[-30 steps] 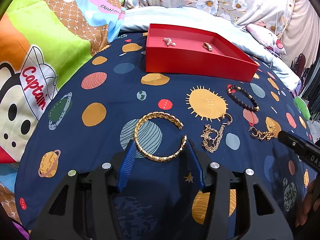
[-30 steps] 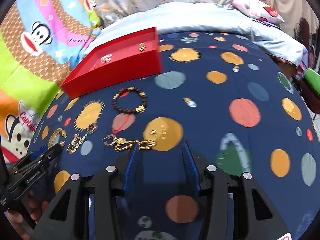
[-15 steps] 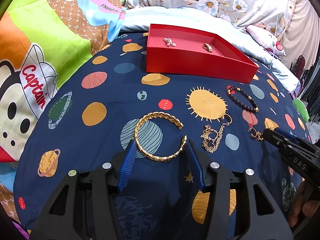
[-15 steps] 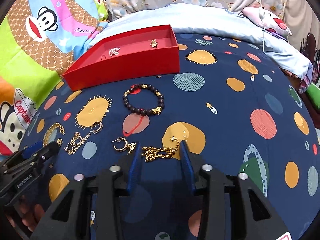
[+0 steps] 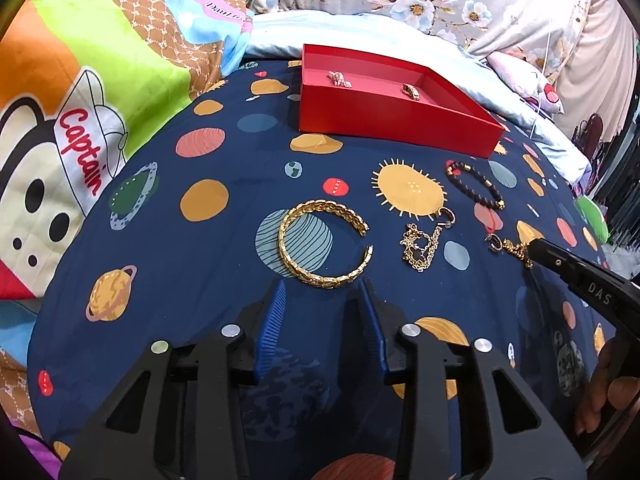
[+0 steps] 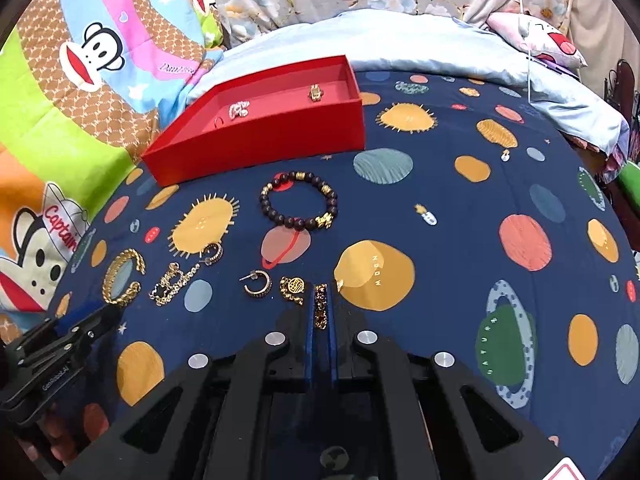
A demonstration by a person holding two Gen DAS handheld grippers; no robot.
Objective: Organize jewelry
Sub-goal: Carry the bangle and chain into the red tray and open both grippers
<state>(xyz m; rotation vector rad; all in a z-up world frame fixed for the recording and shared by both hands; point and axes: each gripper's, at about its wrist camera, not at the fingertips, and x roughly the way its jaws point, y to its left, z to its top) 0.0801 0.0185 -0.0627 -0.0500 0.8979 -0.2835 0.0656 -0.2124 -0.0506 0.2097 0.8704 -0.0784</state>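
Jewelry lies spread on a bed under a navy planet-print sheet [image 6: 440, 184], in front of a red tray [image 6: 264, 148] that already holds two small pieces on its floor. The right gripper [image 6: 321, 308] has just been closing; its blue fingers [image 6: 308, 328] now stand nearly together, pinching a gold chain with a round charm [image 6: 294, 286], whose charm end trails out to the left of the tips. Just left of it lies a gold hoop earring [image 6: 258, 284], then a tangled gold chain [image 6: 172, 284]. A dark beaded bracelet [image 6: 298, 204] sits between these and the tray's near wall.

The left gripper [image 5: 323, 300] has also been narrowing, yet its fingers [image 5: 274, 316] stand apart with a gap between them, and the open gold cuff bangle [image 5: 324, 244] lies just ahead of the tips, not clamped.

To the right of the beaded bracelet the sheet is bare well out to the bed's edge. The tray's near wall stands upright between the pieces and its floor.
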